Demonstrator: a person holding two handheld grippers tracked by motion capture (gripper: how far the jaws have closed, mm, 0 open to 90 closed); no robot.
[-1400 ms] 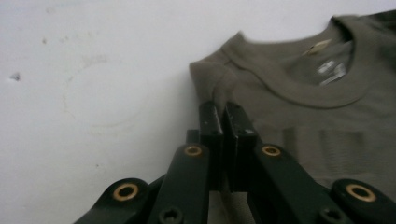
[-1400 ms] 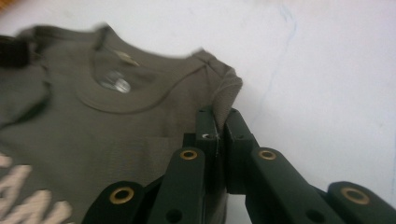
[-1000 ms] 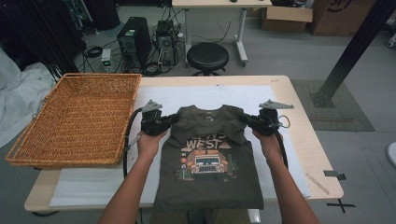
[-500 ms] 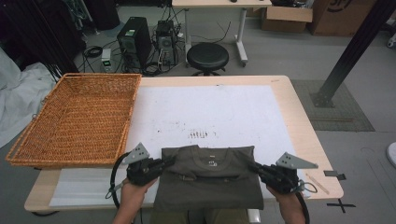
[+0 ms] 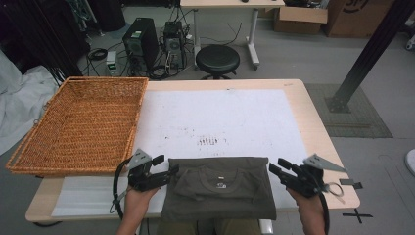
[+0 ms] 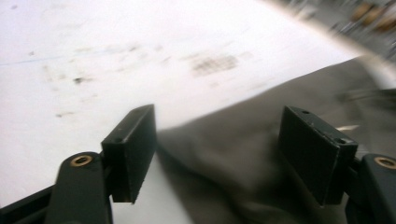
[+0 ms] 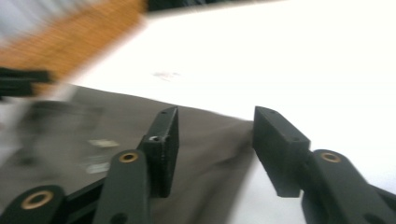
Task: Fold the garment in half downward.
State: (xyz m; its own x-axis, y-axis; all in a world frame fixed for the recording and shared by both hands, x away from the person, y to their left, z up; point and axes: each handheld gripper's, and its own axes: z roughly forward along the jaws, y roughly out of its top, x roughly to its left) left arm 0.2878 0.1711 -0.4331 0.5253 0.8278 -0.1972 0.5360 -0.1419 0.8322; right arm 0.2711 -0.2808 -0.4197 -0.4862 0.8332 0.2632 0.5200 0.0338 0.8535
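T-shirt (image 5: 220,188) folded; left gripper (image 5: 169,172), right gripper (image 5: 274,169) flank it, just opened.

Wicker basket (image 5: 80,122) at table's (image 5: 298,93) left; stool (image 5: 217,58) and probably computers (image 5: 139,44) behind

Your dark olive T-shirt (image 5: 220,188) lies folded in half at the desk's near edge, centred, collar and neck label facing up, its lower part hanging over the edge towards you.
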